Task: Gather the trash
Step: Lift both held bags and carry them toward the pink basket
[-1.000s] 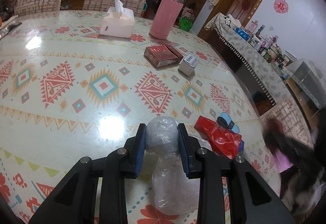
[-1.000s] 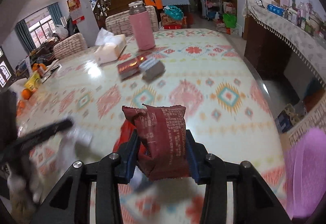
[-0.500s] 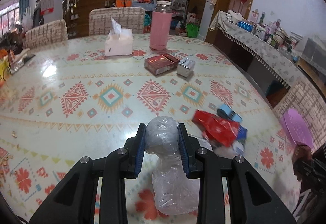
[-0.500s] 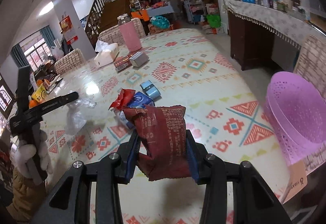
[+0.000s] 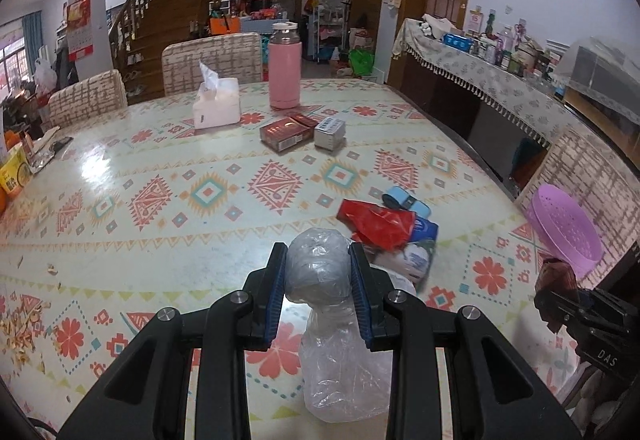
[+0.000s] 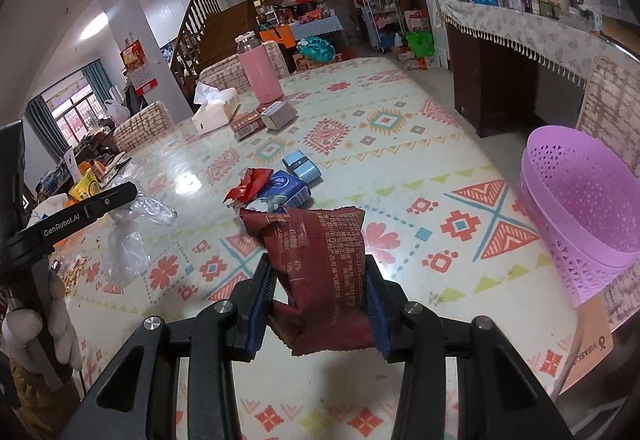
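Observation:
My left gripper [image 5: 318, 272] is shut on a crumpled clear plastic bag [image 5: 320, 272] and holds it above the patterned table [image 5: 160, 199]. My right gripper [image 6: 320, 280] is shut on a dark red snack packet [image 6: 320, 272], held above the table's near right part. A purple perforated basket [image 6: 576, 199] stands at the table's right edge; it also shows in the left wrist view [image 5: 564, 232]. A small pile of wrappers lies mid-table: a red wrapper [image 5: 376, 224], a blue packet [image 6: 286, 187] and a light blue box [image 6: 302, 165].
Farther back stand a pink flask [image 5: 284, 75], a tissue box [image 5: 216, 107], a red box [image 5: 286, 131] and a grey box [image 5: 330, 133]. Crumbs [image 5: 20, 324] lie at the left edge. Chairs ring the table; a sideboard [image 5: 480, 79] is to the right.
My right gripper has carried the snack packet back and to the right, nearer the purple basket. My left gripper has drawn back from the table with the plastic bag still held.

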Tool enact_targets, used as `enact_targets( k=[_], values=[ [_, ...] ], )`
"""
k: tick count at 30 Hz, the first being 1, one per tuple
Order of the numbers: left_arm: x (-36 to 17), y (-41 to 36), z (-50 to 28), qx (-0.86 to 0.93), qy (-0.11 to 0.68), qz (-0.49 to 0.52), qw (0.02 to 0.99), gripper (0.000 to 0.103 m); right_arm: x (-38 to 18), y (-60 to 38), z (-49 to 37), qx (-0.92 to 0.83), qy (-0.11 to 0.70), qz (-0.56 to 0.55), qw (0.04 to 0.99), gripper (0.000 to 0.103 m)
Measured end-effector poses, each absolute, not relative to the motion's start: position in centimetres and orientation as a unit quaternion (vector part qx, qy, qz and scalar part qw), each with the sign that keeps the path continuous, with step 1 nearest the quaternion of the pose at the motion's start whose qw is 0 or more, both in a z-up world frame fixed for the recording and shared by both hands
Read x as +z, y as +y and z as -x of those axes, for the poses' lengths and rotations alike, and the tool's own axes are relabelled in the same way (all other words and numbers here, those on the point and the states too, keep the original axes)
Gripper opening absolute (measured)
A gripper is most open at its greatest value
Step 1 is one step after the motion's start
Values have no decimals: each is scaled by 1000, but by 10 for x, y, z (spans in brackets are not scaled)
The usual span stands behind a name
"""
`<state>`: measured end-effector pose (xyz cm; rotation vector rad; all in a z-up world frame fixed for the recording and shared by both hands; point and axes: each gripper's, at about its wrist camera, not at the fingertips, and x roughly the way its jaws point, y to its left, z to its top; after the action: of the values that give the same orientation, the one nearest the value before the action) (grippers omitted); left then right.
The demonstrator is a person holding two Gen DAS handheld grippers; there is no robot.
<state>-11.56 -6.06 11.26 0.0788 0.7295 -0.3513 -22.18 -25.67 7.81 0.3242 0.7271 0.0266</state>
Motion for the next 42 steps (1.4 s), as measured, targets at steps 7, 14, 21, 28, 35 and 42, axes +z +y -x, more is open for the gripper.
enact_targets(
  k=[7, 14, 21, 28, 35, 42],
  values=[
    [114, -77, 126, -182, 355, -51, 915, 29, 78, -269, 231, 7, 346, -170, 923, 46],
    [117, -100, 132, -192, 353, -70, 913, 29, 76, -288, 239, -6, 338, -184, 923, 46],
    [119, -130, 135, -206, 351, -89, 909, 30, 71, -312, 246, -18, 332, -200, 921, 46],
    [118, -170, 138, -225, 352, -113, 902, 29, 66, -342, 257, -33, 324, -221, 920, 46],
    [117, -218, 144, -251, 350, -140, 892, 29, 63, -377, 271, -54, 315, -240, 917, 46],
    [116, -264, 152, -276, 347, -164, 881, 30, 62, -410, 287, -71, 308, -255, 914, 46]
  ],
)
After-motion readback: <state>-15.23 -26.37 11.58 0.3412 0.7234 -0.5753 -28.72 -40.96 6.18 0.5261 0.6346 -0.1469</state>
